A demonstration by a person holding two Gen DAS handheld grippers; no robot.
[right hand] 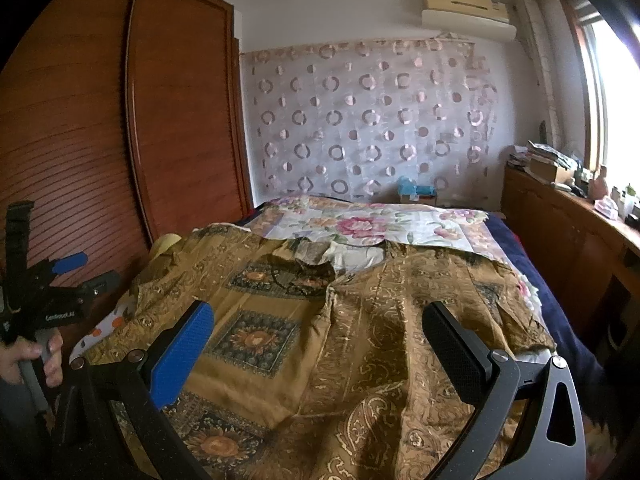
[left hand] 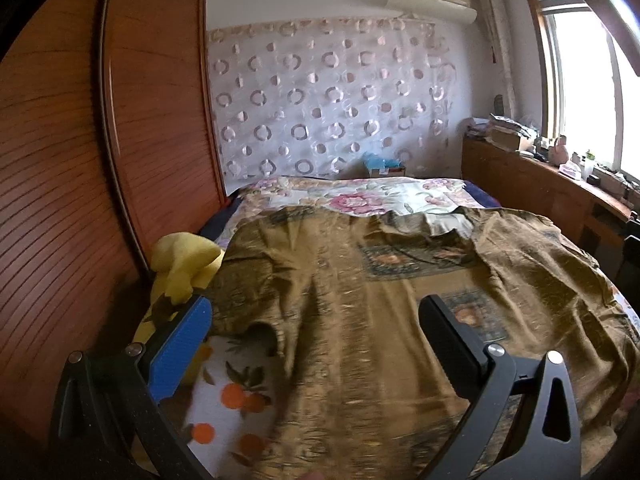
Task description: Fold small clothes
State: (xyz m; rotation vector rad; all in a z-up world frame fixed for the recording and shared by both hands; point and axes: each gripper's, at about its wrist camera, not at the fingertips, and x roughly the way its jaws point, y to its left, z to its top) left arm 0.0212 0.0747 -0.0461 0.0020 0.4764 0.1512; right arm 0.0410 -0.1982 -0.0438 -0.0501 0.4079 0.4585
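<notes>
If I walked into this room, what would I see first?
First you'd notice the big brown-gold patterned shirt spread flat over the flowery bed, filling the middle of both views. Two open grippers hover above it, the left gripper and the right gripper, each with one blue finger. A yellow cloth is bunched at the shirt's left edge, beside the tall wooden wardrobe.

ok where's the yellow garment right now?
The yellow garment lies bunched at the bed's left edge, between the wooden wardrobe and the brown patterned shirt, just beyond the left gripper; the right wrist view shows only a sliver.
</notes>
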